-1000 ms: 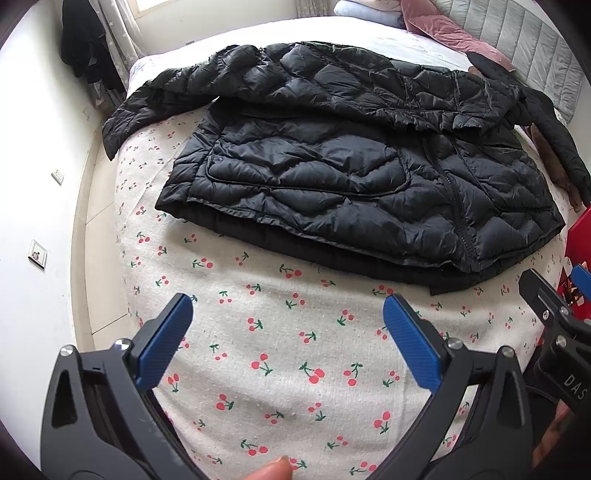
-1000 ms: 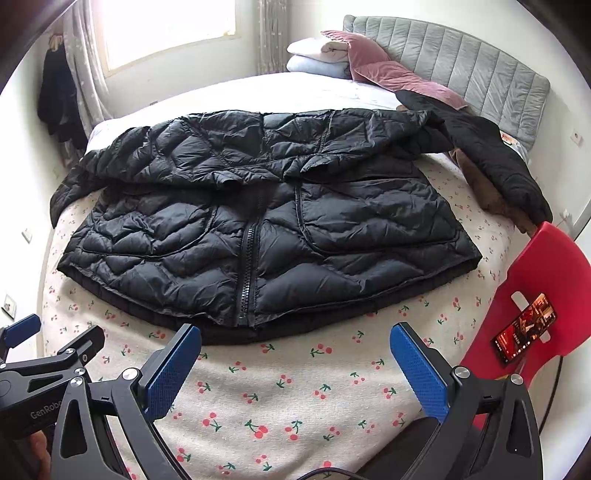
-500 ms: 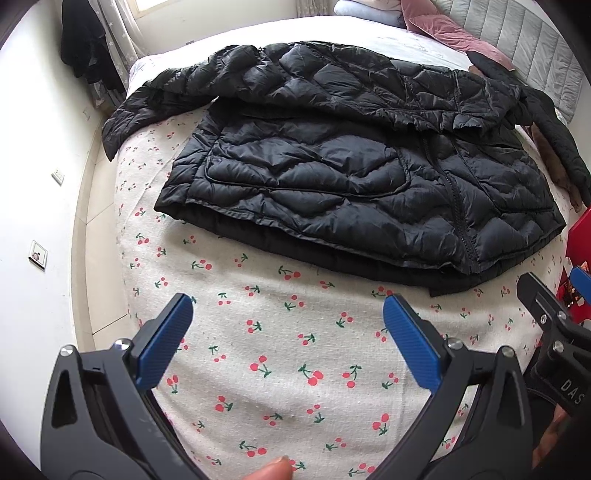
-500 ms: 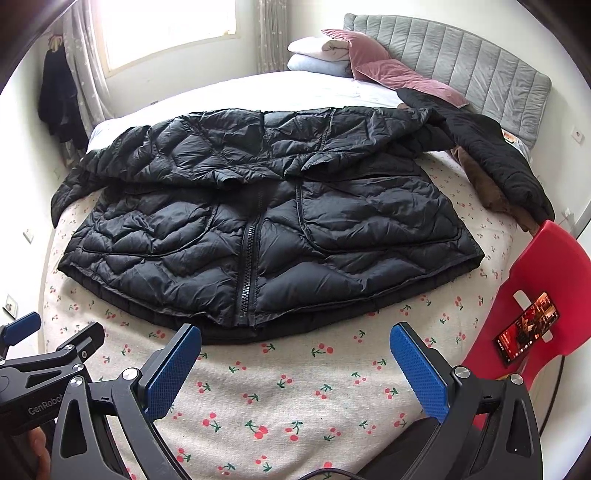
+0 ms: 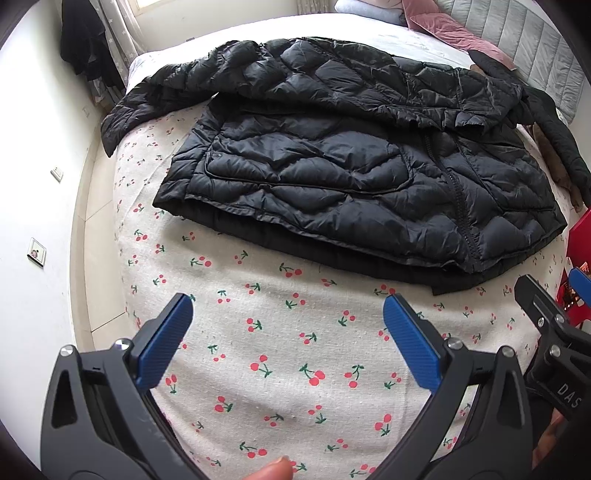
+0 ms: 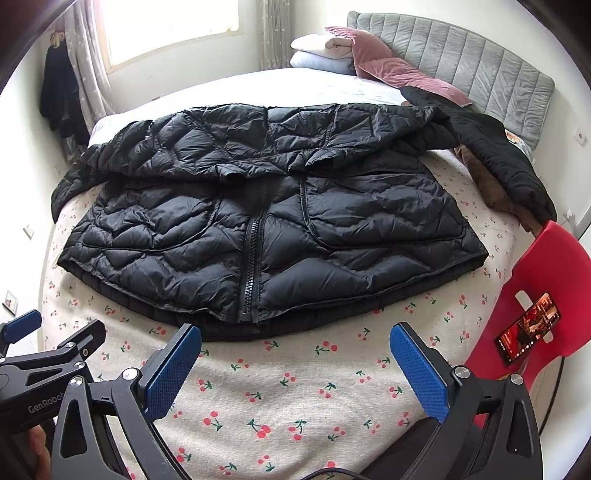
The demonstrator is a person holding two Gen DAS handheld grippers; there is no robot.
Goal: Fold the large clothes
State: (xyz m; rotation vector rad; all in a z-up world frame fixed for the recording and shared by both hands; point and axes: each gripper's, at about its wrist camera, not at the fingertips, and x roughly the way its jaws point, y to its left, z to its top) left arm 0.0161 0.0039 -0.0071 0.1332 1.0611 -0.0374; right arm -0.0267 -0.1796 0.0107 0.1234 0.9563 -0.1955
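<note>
Hovering over cherry-print sheet [image 5: 280,369], left gripper [image 5: 288,332] & right gripper [image 6: 295,354] fingers wide apart, holding nothing, black jacket [image 6: 266,229] untouched

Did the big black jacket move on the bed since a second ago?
No. The jacket still lies spread on the cherry-print sheet, its hem the same way from the red chair. Only the cameras drifted slightly.

Bright daylight from far-left window [image 6: 166,29] — blown out; soft shadows, sharp focus, heavy fisheye bending, dark vignette corners.
</note>
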